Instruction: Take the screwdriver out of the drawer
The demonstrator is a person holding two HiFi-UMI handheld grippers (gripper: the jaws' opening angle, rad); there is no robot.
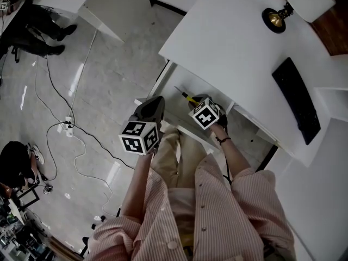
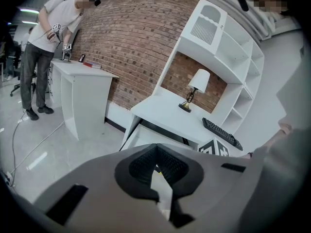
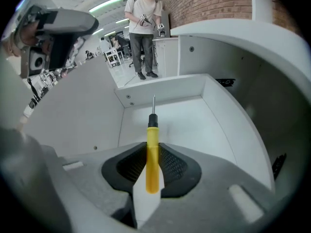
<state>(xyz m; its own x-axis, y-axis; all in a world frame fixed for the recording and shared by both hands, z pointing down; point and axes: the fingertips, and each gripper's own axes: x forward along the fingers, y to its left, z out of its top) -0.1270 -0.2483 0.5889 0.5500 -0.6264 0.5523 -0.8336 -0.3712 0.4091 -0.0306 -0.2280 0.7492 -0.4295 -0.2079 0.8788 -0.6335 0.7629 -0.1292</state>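
Note:
A screwdriver [image 3: 152, 154] with a yellow handle, black collar and thin metal shaft is clamped between the pads of my right gripper [image 3: 152, 148], its tip pointing away over the white floor of the open drawer [image 3: 194, 125]. The handle hangs a little above the drawer floor. In the head view the right gripper [image 1: 202, 103] is over the drawer [image 1: 173, 98] under the desk, with the screwdriver [image 1: 188, 97] sticking out toward the left. My left gripper [image 1: 154, 106] hovers by the drawer's near left corner; its jaws [image 2: 156, 152] meet at the tip with nothing between them.
The white desk [image 1: 234, 42] carries a small lamp [image 1: 274, 19] and a black keyboard [image 1: 296, 99]. A second white desk [image 2: 80, 89] stands to the left with a person [image 2: 48, 42] at it. Cables [image 1: 76, 140] trail across the grey floor.

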